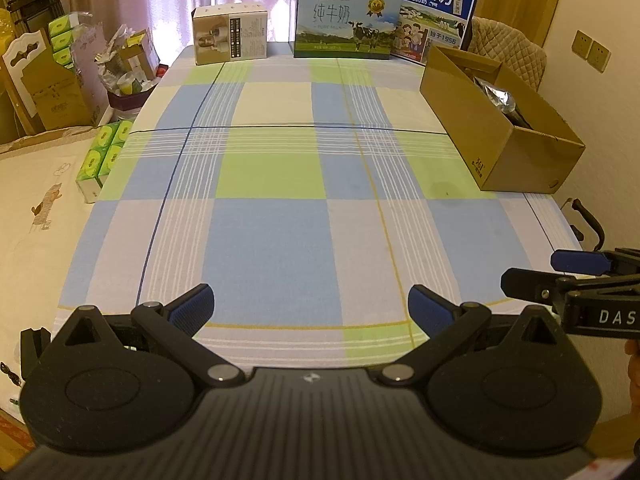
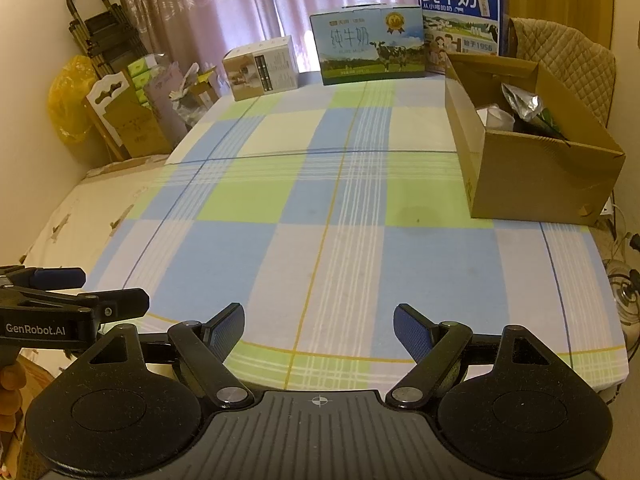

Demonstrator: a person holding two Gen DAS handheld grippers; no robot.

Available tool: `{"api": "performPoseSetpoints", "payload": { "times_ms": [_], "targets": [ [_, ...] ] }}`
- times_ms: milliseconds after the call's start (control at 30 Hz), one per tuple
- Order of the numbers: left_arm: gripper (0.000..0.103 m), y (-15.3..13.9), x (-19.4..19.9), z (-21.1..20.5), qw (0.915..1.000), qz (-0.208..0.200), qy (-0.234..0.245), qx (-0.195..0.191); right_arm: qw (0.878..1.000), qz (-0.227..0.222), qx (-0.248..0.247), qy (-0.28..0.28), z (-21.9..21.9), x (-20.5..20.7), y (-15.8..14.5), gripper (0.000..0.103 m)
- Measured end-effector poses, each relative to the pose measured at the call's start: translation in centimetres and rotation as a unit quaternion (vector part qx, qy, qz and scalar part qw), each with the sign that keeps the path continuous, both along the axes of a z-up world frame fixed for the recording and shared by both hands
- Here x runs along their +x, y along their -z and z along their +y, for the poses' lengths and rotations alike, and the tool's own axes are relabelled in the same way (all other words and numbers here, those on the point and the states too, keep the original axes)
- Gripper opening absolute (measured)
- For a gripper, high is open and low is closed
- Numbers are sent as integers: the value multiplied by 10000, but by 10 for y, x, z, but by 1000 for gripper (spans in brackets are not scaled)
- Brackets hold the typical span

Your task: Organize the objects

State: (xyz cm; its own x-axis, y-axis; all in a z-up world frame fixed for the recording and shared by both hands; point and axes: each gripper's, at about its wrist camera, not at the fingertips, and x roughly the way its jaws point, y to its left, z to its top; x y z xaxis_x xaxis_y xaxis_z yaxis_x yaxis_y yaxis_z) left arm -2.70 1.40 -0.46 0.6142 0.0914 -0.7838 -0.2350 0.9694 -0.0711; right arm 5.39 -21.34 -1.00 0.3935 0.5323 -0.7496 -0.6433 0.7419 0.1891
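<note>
Here, the open cardboard box (image 1: 500,120), the receptacle for the task, sits at the right edge of the bench (image 1: 280,184), in the upper right of both views. It holds a crinkled silver foil pouch (image 2: 522,106), a white item and some dark items that cannot be identified. The box lies well ahead of, and to the right of, the fingers of both grippers; nothing lies between either pair of fingers.

The left gripper (image 1: 310,306) hovers over the near edge of the bench, low in its frame, its blue-padded fingers (image 1: 192,312) spread wide and empty. The right gripper (image 2: 318,326) is in the same state: fingers (image 2: 412,332) released, holding nothing. Each gripper shows at the lower side edge of the other's view, the two side by side and apart.

A blue, green and white checked cloth covers the bench. Along the far edge, at the top of the frame, stand a beige carton (image 1: 230,34), a milk carton with a cow picture (image 1: 346,20) and a blue milk carton (image 1: 434,12) just behind the box. Green tissue packs (image 1: 104,152) lie at the left of the bench, on an adjoining cream surface.
</note>
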Motion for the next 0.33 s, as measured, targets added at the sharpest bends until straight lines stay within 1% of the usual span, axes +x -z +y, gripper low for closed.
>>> {"api": "performPoseSetpoints", "payload": {
  "times_ms": [333],
  "targets": [
    [102, 3, 9, 1, 10000, 31, 19, -13, 10000, 38, -25, 51, 3, 5, 3, 79]
  ]
}}
